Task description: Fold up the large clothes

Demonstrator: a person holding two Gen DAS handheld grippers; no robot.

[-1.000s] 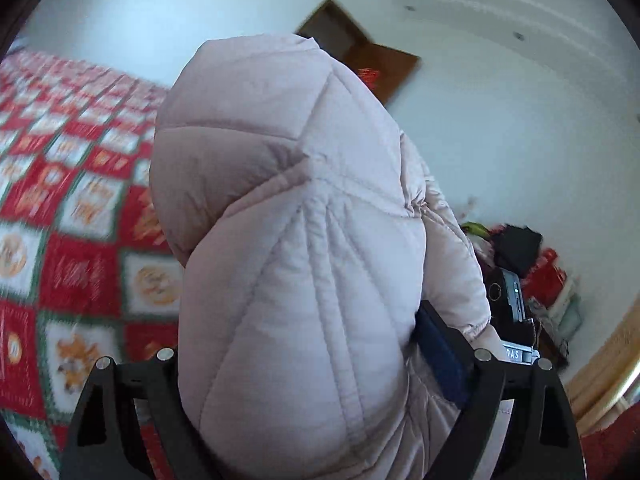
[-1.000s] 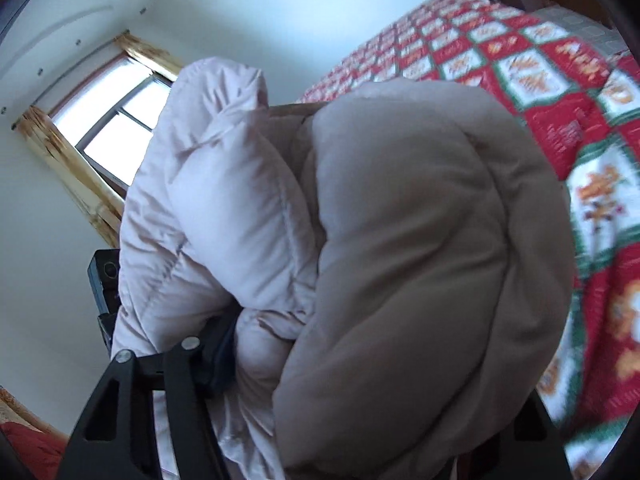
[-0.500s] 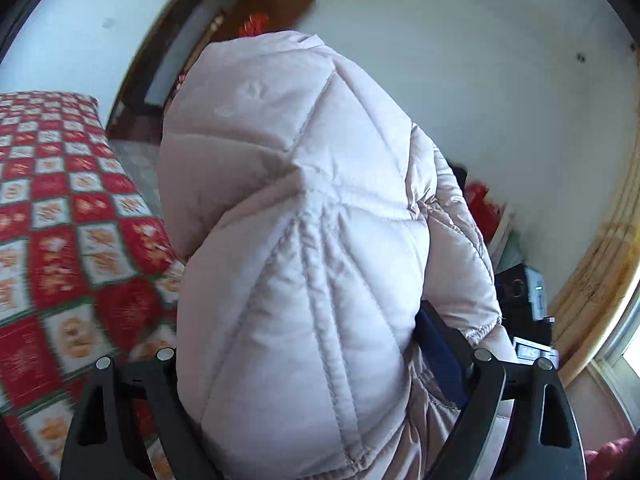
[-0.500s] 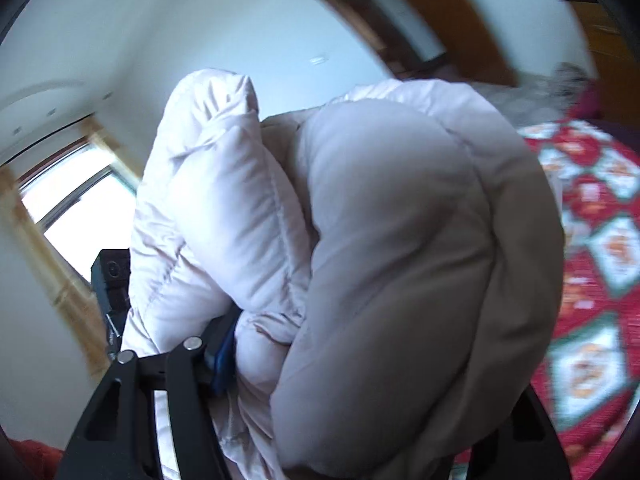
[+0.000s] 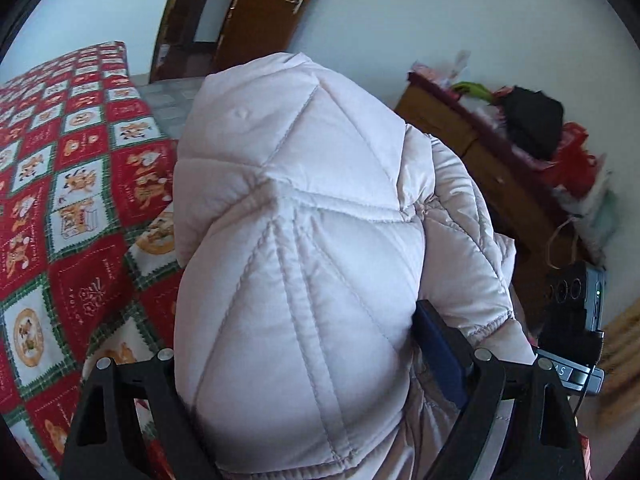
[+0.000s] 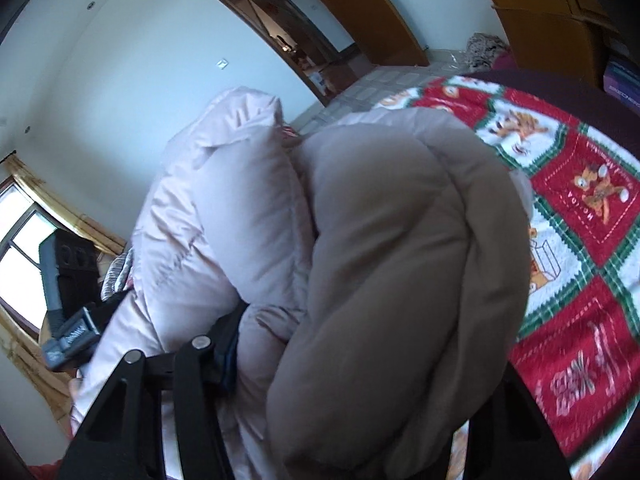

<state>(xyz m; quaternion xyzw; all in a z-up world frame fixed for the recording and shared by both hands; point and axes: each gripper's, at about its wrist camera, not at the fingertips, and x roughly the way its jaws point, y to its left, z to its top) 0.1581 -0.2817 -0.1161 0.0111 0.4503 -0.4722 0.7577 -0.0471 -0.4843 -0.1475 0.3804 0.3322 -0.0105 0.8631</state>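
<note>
While both claws squeeze it, the puffy pale pink quilted coat (image 5: 304, 264) hangs bunched above the red and white patchwork bedspread (image 5: 68, 208). Left gripper (image 5: 320, 364) grips it wide; right gripper (image 6: 360, 364) has just been closing on it.

home bedroom, bed under red-green-white patchwork quilt with cartoon animal squares (image 5: 72, 184), open brown wooden door (image 5: 260, 12) onto another room, white plaster walls (image 6: 132, 92), grey tiled floor (image 6: 360, 92), wood-framed window (image 6: 24, 236), cluttered brown wooden cabinet (image 5: 484, 168)
</note>
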